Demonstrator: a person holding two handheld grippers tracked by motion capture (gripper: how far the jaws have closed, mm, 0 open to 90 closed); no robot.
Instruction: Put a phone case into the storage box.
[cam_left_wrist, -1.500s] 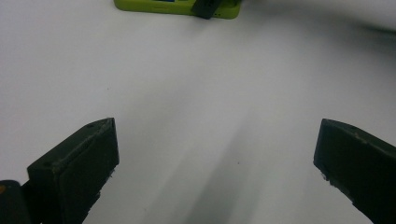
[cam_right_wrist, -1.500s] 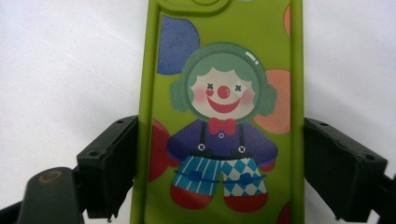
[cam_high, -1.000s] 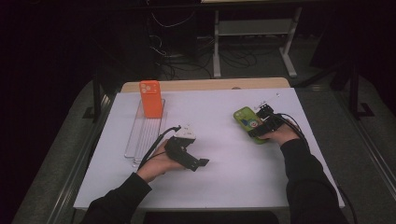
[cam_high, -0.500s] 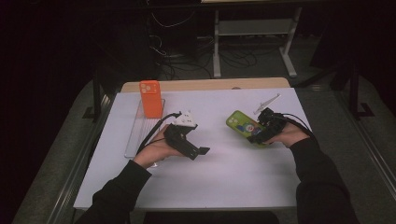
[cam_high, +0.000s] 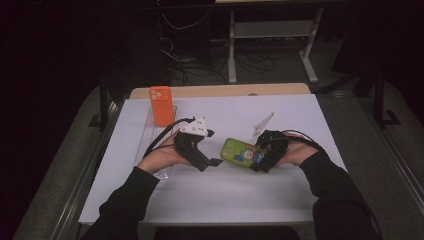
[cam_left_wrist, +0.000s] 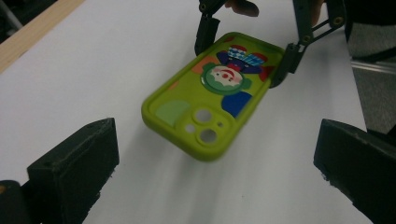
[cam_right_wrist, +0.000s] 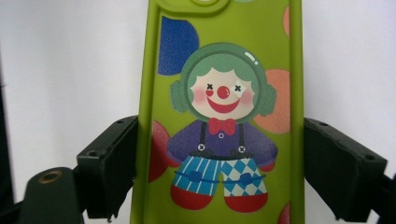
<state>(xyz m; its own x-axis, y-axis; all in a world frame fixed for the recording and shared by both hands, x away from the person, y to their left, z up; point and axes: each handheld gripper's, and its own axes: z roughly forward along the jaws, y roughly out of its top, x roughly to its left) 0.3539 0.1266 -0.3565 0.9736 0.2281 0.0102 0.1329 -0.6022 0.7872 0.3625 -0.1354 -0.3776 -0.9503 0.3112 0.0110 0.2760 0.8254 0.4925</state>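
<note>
The right gripper (cam_high: 261, 159) pinches the lime-green soft phone case with a clown print (cam_high: 243, 152) across its short sides; in the right gripper view a black jaw presses on each long edge at the case's lower half (cam_right_wrist: 224, 121). The case is carried clear of the white table sheet (cam_high: 300, 200), at about the centre of the table in the high view, with its camera cut-outs leading toward 9 o'clock. Gripping the tail end leaves the cut-out end free (a likely handover surface).

The left gripper (cam_high: 212, 161) sits just at 9 o'clock of the case, apart from it. Its jaws stand spread wide: in the left gripper view they rise at the lower corners with the case (cam_left_wrist: 212, 93) floating between and beyond them, untouched. The spread appears set to admit the case's width.

The orange phone case (cam_high: 161, 105) stands upright at 11 o'clock of the left gripper, at the far end of a clear plastic rack (cam_high: 150, 145) along the sheet's left edge. Judged from this layout, the green case is headed toward that rack, and the left gripper waits on the route to receive it.
</note>
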